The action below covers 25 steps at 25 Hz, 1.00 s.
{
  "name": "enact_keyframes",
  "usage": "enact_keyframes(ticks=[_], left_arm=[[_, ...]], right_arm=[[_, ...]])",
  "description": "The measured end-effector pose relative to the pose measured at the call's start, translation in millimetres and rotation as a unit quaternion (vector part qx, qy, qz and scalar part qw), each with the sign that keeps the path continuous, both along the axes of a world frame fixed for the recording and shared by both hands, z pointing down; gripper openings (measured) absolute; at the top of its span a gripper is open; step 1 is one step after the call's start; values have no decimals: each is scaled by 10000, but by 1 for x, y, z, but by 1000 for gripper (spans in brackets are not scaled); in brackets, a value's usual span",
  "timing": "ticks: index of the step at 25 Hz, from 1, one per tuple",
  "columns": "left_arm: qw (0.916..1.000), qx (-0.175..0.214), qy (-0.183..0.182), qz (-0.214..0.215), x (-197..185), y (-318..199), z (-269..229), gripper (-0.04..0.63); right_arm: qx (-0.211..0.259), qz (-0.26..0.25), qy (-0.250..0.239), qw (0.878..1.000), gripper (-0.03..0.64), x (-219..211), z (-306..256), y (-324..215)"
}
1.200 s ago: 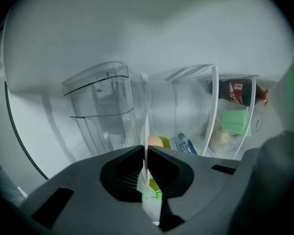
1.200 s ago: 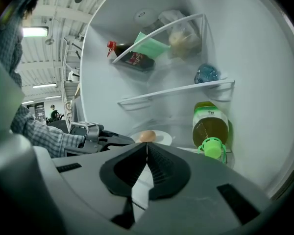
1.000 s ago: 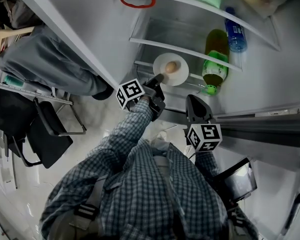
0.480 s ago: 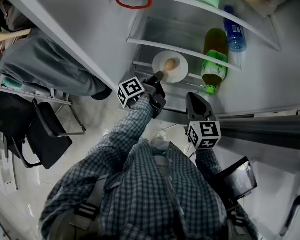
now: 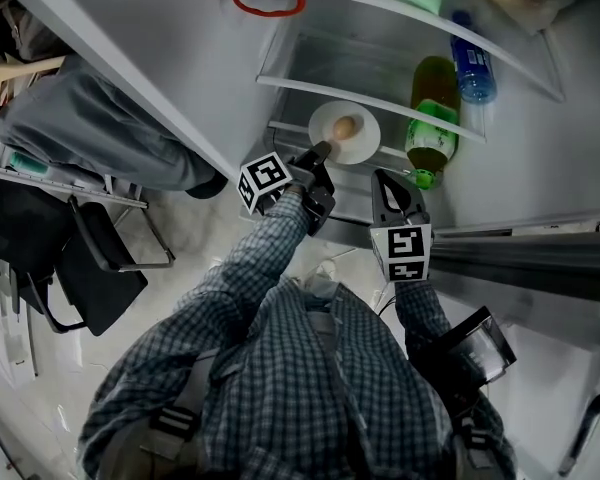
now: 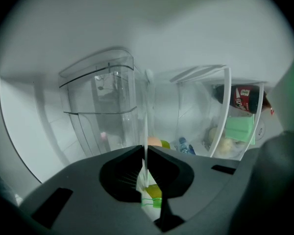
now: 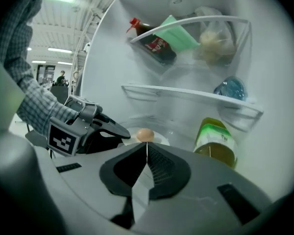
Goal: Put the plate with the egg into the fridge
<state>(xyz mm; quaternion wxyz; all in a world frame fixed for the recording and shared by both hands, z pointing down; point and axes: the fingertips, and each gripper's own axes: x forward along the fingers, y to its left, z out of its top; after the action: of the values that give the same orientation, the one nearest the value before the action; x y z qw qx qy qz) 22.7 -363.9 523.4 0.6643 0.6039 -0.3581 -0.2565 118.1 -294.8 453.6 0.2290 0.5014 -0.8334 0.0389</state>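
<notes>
A white plate (image 5: 358,144) carrying a brown egg (image 5: 345,127) sits level over a lower fridge shelf; whether it rests on the shelf I cannot tell. My left gripper (image 5: 320,154) is shut on the plate's near rim. In the left gripper view the plate (image 6: 146,126) shows edge-on as a thin white line pinched between the jaws, with the egg (image 6: 154,142) just past them. My right gripper (image 5: 386,184) hangs in front of the fridge, right of the plate, shut with nothing in it. The right gripper view shows the egg (image 7: 145,134), the plate (image 7: 161,140) and the left gripper (image 7: 121,130).
A green bottle (image 5: 430,133) lies right of the plate, a blue bottle (image 5: 470,68) on the shelf above it. A glass shelf edge (image 5: 380,99) runs over the plate. The open fridge door (image 5: 130,68) stands at the left. A black chair (image 5: 90,263) is on the floor behind.
The plate and left gripper have shifted slightly right, a little deeper over the shelf. The right gripper has risen a little toward the fridge.
</notes>
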Motion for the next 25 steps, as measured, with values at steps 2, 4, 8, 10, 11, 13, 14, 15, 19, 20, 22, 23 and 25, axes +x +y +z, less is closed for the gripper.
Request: enact_keyframes(ticks=[2, 4, 8, 10, 11, 13, 14, 15, 19, 20, 22, 23, 25], left_arm=[[10000, -9, 15, -10, 0, 0, 0, 17], [10000, -14, 20, -12, 0, 0, 0, 17], [10000, -19, 35, -15, 0, 0, 0, 17], [10000, -23, 41, -16, 0, 0, 0, 17], [10000, -27, 45, -15, 0, 0, 0, 17], [10000, -36, 52, -16, 0, 1, 1, 17], [10000, -38, 61, -20, 0, 1, 1, 17], [10000, -38, 72, -23, 0, 1, 1, 17], [10000, -33, 80, -28, 0, 1, 0, 17], [10000, -34, 78, -29, 0, 1, 0, 17], [10000, -28, 74, -26, 0, 1, 0, 17], [10000, -23, 73, -22, 0, 1, 0, 17], [10000, -16, 72, -11, 1, 1, 0, 17]], right_arm=[[125, -243, 367, 9990, 8, -9, 0, -2], [233, -439, 897, 9947, 8, -14, 7, -4], [567, -1025, 2275, 9667, 11, -27, 22, -5], [582, -1298, 2576, 9557, 69, -35, 28, -5], [594, -1392, 2703, 9508, 78, -38, 31, -5], [658, -1572, 3043, 9372, 80, -42, 36, -7], [698, -1668, 3235, 9288, 80, -43, 39, -7], [744, -1758, 3410, 9205, 80, -45, 42, -8], [888, -1947, 3689, 9045, 80, -53, 47, -12], [913, -1974, 3735, 9018, 80, -55, 48, -13], [979, -2051, 3910, 8919, 80, -56, 52, -16], [1005, -2077, 3978, 8880, 80, -57, 54, -17], [1040, -2076, 4017, 8859, 80, -58, 56, -19]])
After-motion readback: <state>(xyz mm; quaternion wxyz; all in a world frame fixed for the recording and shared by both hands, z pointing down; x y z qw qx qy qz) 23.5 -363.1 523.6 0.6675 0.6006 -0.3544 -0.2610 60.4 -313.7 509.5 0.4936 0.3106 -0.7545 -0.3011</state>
